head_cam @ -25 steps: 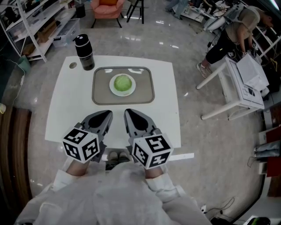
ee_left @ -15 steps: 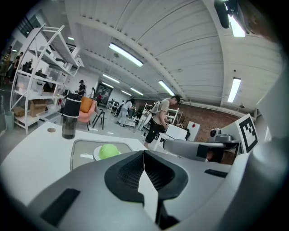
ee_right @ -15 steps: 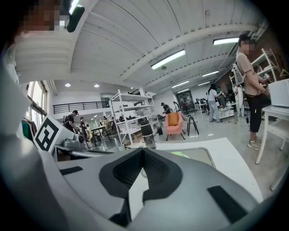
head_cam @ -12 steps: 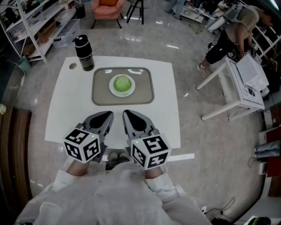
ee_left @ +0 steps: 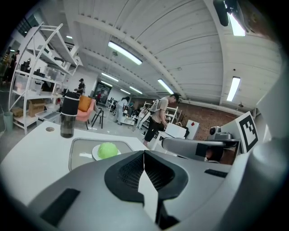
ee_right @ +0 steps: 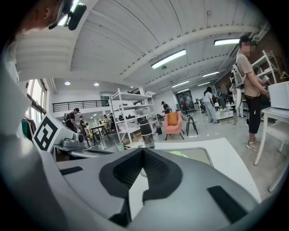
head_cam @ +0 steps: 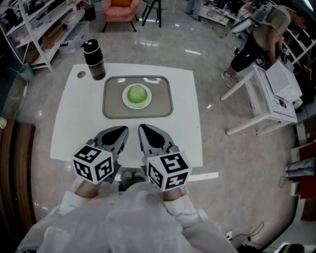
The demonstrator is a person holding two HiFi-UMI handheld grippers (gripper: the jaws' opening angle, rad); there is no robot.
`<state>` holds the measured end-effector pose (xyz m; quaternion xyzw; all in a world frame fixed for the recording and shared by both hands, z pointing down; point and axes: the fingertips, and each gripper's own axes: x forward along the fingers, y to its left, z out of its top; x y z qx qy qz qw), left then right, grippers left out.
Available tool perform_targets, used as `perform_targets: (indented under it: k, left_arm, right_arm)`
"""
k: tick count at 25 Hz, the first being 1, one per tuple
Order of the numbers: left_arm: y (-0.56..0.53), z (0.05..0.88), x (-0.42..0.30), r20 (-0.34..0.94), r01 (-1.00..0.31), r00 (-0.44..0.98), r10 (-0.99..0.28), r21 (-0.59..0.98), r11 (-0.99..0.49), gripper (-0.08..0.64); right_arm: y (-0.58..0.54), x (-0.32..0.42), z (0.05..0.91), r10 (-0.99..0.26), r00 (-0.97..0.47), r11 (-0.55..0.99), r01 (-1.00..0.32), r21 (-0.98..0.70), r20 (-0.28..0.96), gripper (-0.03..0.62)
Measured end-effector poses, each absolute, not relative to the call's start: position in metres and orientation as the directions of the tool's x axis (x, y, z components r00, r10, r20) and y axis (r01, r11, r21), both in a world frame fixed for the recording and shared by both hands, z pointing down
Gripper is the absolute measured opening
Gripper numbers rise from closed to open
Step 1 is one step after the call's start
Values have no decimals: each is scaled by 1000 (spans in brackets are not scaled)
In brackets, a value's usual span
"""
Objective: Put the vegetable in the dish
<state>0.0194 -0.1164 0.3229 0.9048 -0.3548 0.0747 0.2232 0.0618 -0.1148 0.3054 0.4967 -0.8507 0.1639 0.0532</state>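
Observation:
A round green vegetable (head_cam: 138, 93) lies on a small white dish (head_cam: 126, 101), which stands inside a grey tray (head_cam: 162, 105) at the far middle of the white table (head_cam: 74, 123). My left gripper (head_cam: 123, 130) and right gripper (head_cam: 142, 128) hover side by side above the table's near edge, well short of the tray. Both are shut with nothing between the jaws. The left gripper view has the vegetable (ee_left: 107, 150) ahead over the closed left gripper (ee_left: 144, 154). In the right gripper view the right gripper (ee_right: 143, 151) hides most of the vegetable (ee_right: 179, 154).
A black bottle (head_cam: 94, 59) stands at the table's far left corner, beside a small round hole (head_cam: 81, 73). A person (head_cam: 260, 37) bends over a white desk (head_cam: 270, 94) at the right. Shelving (head_cam: 44, 29) and an orange chair (head_cam: 120, 9) stand beyond the table.

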Motion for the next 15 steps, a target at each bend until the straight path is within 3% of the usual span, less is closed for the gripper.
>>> perform_targets:
  k: [15]
  left_arm:
    - [-115, 323, 24, 305, -677, 736, -604, 334, -656, 9]
  right_arm:
    - [-115, 66, 303, -829, -496, 451, -866, -215, 258, 14]
